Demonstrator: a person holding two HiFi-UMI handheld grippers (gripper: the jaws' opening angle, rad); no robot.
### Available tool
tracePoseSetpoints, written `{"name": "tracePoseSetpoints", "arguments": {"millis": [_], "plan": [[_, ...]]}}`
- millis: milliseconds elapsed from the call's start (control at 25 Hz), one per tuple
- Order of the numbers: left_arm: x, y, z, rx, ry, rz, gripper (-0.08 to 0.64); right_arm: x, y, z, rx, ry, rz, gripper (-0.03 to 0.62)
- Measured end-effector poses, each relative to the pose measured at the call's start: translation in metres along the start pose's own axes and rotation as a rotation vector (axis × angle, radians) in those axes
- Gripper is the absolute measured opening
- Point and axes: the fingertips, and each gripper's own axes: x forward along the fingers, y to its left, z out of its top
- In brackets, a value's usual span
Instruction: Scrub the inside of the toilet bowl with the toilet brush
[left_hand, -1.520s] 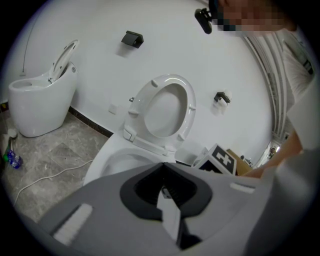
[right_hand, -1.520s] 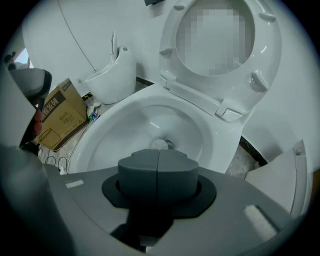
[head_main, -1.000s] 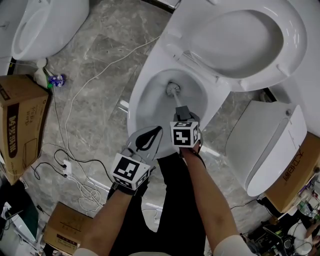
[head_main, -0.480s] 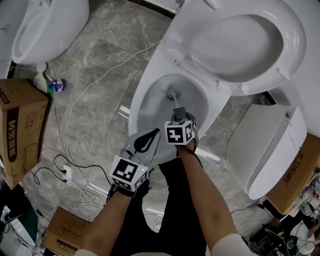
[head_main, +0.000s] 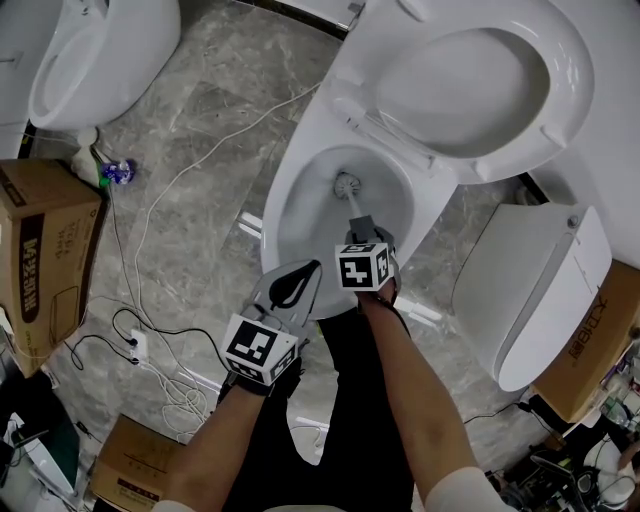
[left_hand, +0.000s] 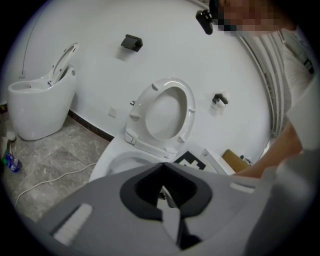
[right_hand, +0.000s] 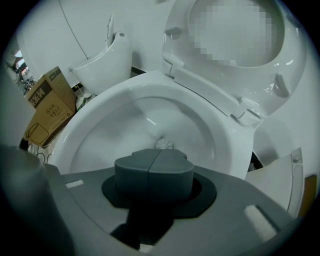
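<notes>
The white toilet bowl (head_main: 275, 205) stands open, its seat and lid (head_main: 470, 80) raised. My right gripper (head_main: 361, 232) is over the bowl's near rim, shut on the handle of the toilet brush (head_main: 354, 206). The brush head (head_main: 347, 184) sits low in the bowl by the drain, and shows just beyond the shut jaws as the brush head (right_hand: 163, 144). My left gripper (head_main: 300, 275) hovers at the bowl's near left rim, jaws together with nothing in them. In the left gripper view the left gripper (left_hand: 165, 192) points at the bowl (left_hand: 117, 162) and the raised seat (left_hand: 165, 112).
A second toilet (head_main: 95, 50) stands at the top left, with a small bottle (head_main: 115, 172) at its foot. A cardboard box (head_main: 45, 250) is at the left and another box (head_main: 125, 460) is below it. White cables (head_main: 190, 170) trail over the marble floor. A white toilet part (head_main: 530, 290) lies at the right.
The right gripper and brush shifted slightly inside the bowl, first left, then back a little. The left gripper stayed by the rim.
</notes>
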Motion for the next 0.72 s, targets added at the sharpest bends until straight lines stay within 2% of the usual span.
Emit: {"name": "tracePoseSetpoints", "arguments": {"millis": [240, 400, 720], "plan": [[-0.015, -0.013, 0.009, 0.001, 0.003, -0.006, 0.005, -0.022, 0.003, -0.004, 0.009, -0.003, 0.003, 0.164], [-0.026, -0.022, 0.017, 0.005, 0.009, -0.010, 0.005, -0.046, 0.002, -0.007, 0.056, -0.015, 0.026, 0.164], [-0.055, -0.061, 0.049, 0.002, 0.013, -0.044, 0.005, -0.134, -0.011, -0.013, 0.165, -0.085, 0.073, 0.164]]}}
